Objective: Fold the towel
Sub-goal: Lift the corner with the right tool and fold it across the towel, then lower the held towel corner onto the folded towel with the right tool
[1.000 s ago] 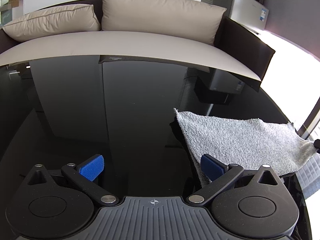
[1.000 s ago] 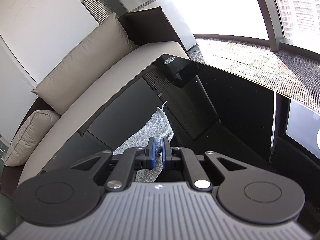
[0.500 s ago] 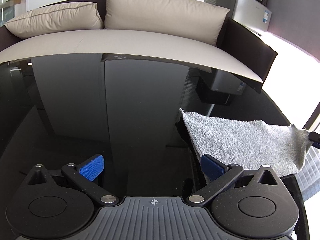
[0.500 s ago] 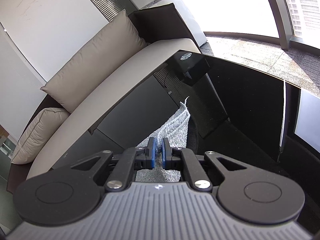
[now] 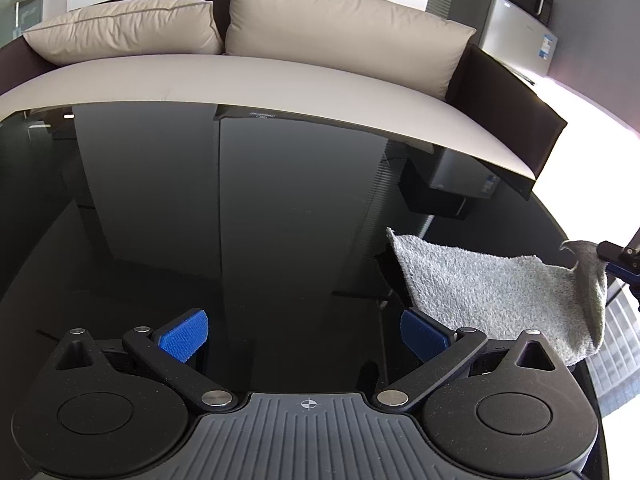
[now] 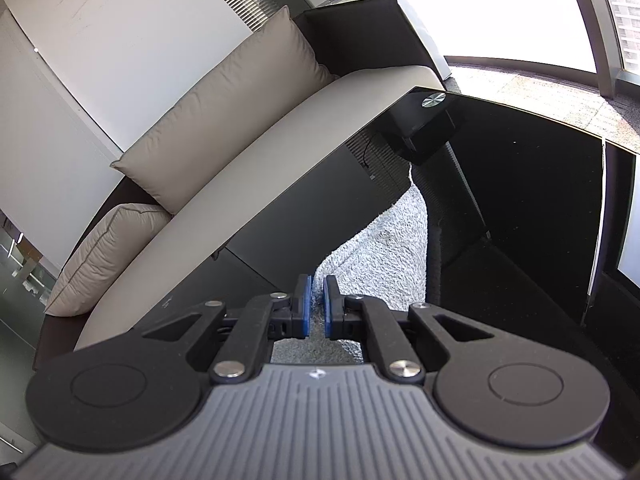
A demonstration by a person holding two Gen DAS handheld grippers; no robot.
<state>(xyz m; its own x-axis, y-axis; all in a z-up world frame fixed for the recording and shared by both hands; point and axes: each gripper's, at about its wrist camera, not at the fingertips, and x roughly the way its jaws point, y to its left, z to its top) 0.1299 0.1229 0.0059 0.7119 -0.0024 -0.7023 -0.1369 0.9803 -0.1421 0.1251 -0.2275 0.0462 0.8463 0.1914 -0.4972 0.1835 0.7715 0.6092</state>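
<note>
Lifted and curled over since the earlier frames is the corner of the towel (image 5: 500,292) pinched by the right gripper (image 6: 316,300): a second ago that corner was stretched out flat at the right edge of the left wrist view, and it is now raised off the glass and folded back toward the rest of the cloth. In the right wrist view the towel has drawn closer and fills more of the space just ahead of the fingers.

The right gripper is pointed forward and somewhat downward, its jaws drawn almost together with a thin layer of grey terry cloth clamped between the blue pads (image 6: 306,300). Beyond the fingertips the towel (image 6: 384,252) is seen running away along the black glass table (image 6: 520,200), and more of it shows beneath the gripper body.

The left gripper (image 5: 304,334) is held tilted down over the table (image 5: 240,220), jaws spread wide, nothing between them. Its pose is unchanged from the earlier frames. Its right pad (image 5: 422,336) sits just beside the near left edge of the towel; whether it touches the cloth cannot be told. The right gripper (image 5: 622,264) appears at the far right edge of this view, at the lifted corner.

Beyond the table a beige sofa (image 5: 280,76) with two cushions is seen.
</note>
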